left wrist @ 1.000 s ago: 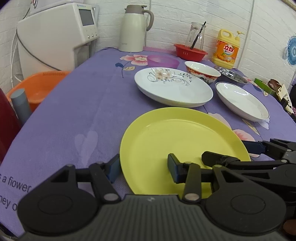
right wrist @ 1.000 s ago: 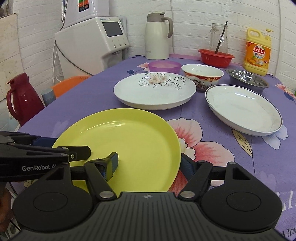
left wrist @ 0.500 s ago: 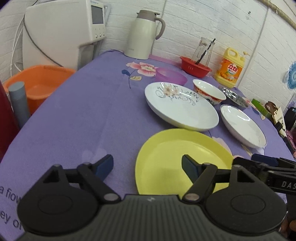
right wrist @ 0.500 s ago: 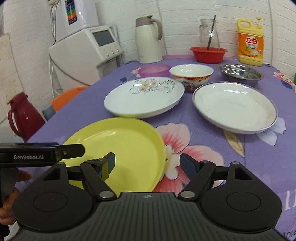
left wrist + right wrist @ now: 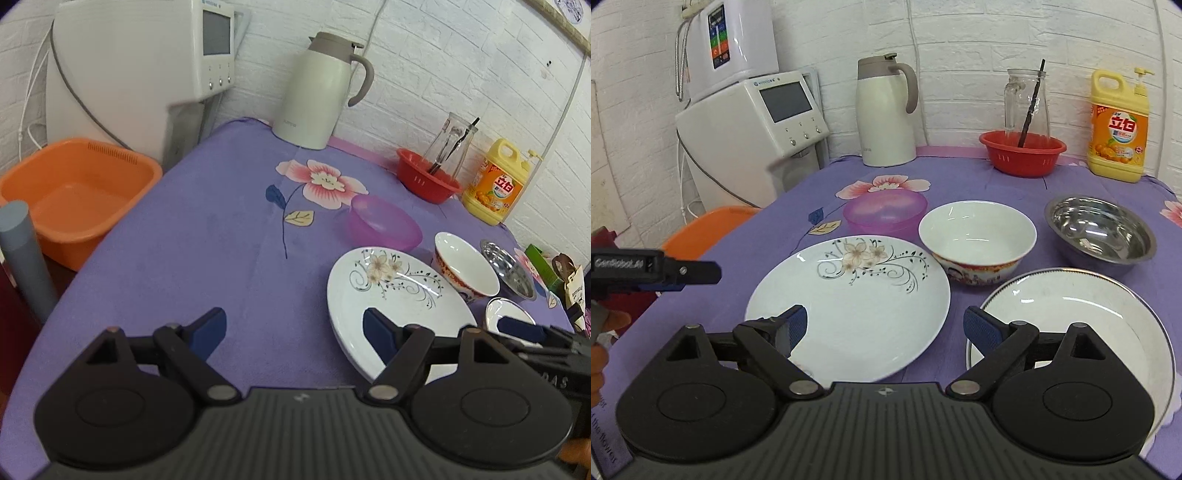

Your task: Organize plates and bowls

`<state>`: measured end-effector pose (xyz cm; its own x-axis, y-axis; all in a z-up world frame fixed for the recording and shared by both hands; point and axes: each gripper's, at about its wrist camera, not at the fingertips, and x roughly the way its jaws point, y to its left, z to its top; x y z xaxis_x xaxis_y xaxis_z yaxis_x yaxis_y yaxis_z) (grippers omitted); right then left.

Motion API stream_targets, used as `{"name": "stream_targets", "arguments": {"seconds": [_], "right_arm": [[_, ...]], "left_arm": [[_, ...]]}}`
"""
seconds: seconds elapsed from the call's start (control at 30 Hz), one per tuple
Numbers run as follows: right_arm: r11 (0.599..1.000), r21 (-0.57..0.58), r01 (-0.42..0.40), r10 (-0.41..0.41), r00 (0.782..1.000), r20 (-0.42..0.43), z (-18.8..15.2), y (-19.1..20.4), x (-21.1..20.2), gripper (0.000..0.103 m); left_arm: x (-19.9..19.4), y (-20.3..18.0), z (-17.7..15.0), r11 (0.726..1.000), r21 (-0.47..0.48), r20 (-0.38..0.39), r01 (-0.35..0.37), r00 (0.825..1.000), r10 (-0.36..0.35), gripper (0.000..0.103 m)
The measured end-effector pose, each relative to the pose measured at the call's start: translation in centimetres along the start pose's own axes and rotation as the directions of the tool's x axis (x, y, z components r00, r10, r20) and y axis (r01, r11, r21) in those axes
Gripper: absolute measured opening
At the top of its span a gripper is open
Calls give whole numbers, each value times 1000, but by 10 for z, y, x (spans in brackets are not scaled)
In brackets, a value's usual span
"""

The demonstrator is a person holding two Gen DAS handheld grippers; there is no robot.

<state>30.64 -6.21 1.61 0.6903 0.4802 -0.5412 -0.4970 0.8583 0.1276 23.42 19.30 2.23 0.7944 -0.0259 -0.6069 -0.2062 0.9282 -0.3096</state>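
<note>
A white flowered plate [image 5: 849, 302] [image 5: 399, 302] lies on the purple cloth. To its right lies a white rimmed plate [image 5: 1071, 317] [image 5: 509, 314]. Behind them stand a purple plastic bowl [image 5: 886, 216] [image 5: 384, 223], a white ceramic bowl with a red base [image 5: 977, 238] [image 5: 465, 269] and a steel bowl [image 5: 1100, 234] [image 5: 511, 267]. My left gripper [image 5: 293, 330] is open and empty over bare cloth, left of the flowered plate. My right gripper [image 5: 884, 330] is open and empty above the near edges of the two plates. The yellow plate is out of view.
At the back stand a cream thermos jug [image 5: 886, 114], a red basket [image 5: 1021, 153] holding a glass jar, and a yellow detergent bottle [image 5: 1117, 125]. A white water dispenser [image 5: 753, 125] and an orange basin [image 5: 74, 195] are off the table's left edge.
Both grippers have risen and moved forward, away from the yellow plate, which has dropped out of view. Both stayed open and empty.
</note>
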Motion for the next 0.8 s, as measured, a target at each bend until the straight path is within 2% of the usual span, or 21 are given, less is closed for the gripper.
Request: {"name": "stream_targets", "arguments": {"seconds": [0.13, 0.3, 0.43, 0.6, 0.73, 0.8], "right_arm": [[1000, 3, -2, 2, 998, -61, 12, -10, 32, 103], [1000, 11, -27, 28, 990, -137, 12, -8, 57, 103], [1000, -10, 2, -3, 990, -140, 10, 4, 60, 103], [997, -21, -77, 74, 988, -136, 7, 15, 57, 103], [999, -29, -29, 26, 992, -126, 1, 10, 55, 103], [999, -33, -35, 30, 991, -128, 0, 9, 57, 103]], "left_arm": [[8, 9, 3, 1000, -10, -13, -6, 1000, 6, 76], [16, 17, 9, 1000, -10, -25, -17, 1000, 17, 76], [17, 19, 7, 1000, -11, -26, -6, 1000, 6, 76], [24, 11, 7, 1000, 4, -33, 9, 999, -9, 76], [37, -1, 8, 1000, 23, -52, 20, 998, -19, 76], [49, -9, 8, 999, 40, -72, 18, 997, -15, 76]]}}
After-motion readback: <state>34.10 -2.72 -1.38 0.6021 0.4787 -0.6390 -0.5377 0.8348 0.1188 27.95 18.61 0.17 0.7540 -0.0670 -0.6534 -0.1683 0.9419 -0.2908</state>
